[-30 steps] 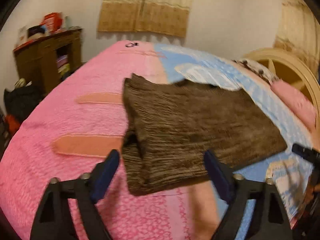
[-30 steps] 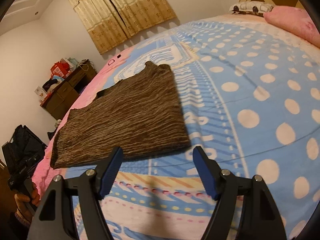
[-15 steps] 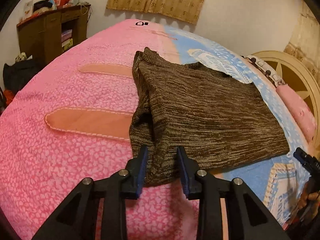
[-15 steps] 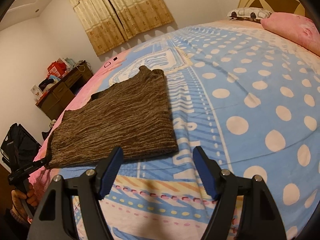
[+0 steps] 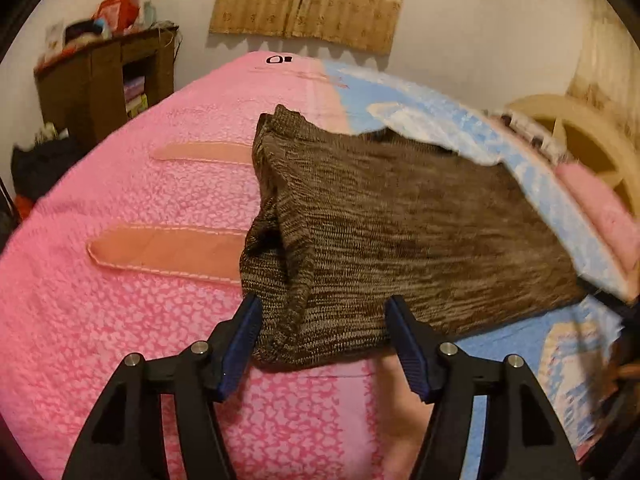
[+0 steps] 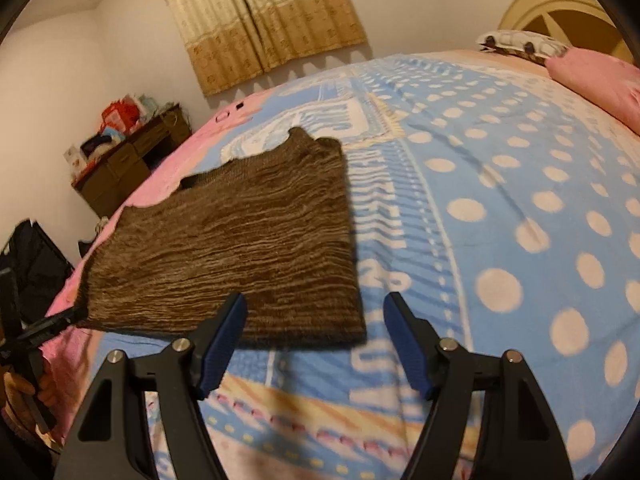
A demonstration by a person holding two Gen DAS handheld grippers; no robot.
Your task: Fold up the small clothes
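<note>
While blurred, only left view shows sweater's (image 5: 400, 232) rumpled sleeve.

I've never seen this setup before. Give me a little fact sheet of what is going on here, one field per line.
Place: bedroom, on a bed with a pink and blue cover
Garment: brown knit top, lying flat, one side edge bunched into a fold
Left tool: jaws opening, the top's near corner between them, pads not pressing it
Right tool: jaws closing, over the top's other near corner, not gripping yet
Other things: curtain, wooden desk with clutter, pink pillow
Folding: not yet done
</note>
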